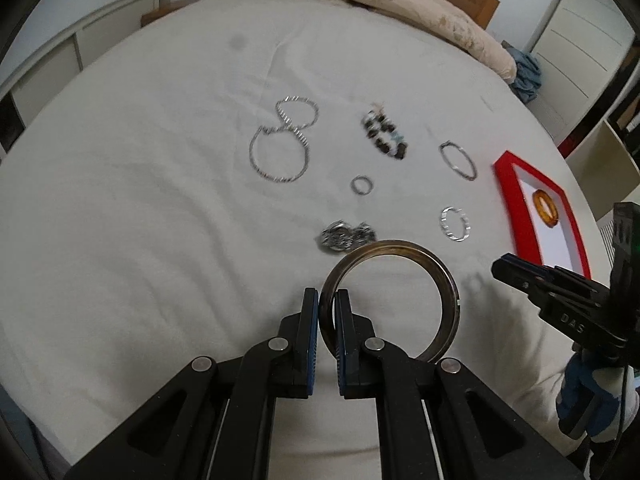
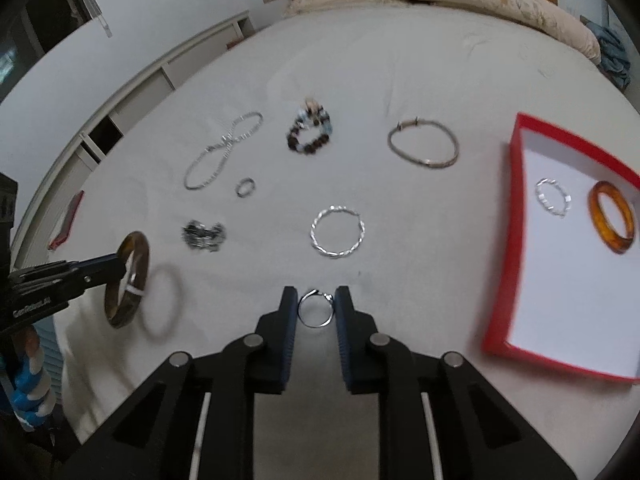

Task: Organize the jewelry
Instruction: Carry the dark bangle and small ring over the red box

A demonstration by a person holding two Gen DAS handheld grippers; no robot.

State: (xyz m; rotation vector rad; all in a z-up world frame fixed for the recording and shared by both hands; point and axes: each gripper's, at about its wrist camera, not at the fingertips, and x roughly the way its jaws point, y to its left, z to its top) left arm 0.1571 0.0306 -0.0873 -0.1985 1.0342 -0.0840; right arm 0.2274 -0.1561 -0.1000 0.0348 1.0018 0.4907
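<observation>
Both hands were mid-pickup, with the red box [image 2: 516,240] waiting on the bed [image 2: 360,80] at the right, an amber bangle [image 2: 612,218] and a thin silver bracelet [image 2: 553,197] already inside.

The left gripper [image 1: 327,300] was clenched on the rim of a dark bangle [image 1: 420,256], which hung clear of the sheet and cast a shadow beneath. It stood on edge, its opening facing sideways across the bed.

The right gripper [image 2: 316,300] had its fingers either side of a small silver ring [image 2: 315,312] at the near edge; whether the pads actually pressed on it, I could not tell. The ring lay roughly flat, opening upward.

Next, I judged, each piece wanted lifting and carrying right, over the box wall.
</observation>
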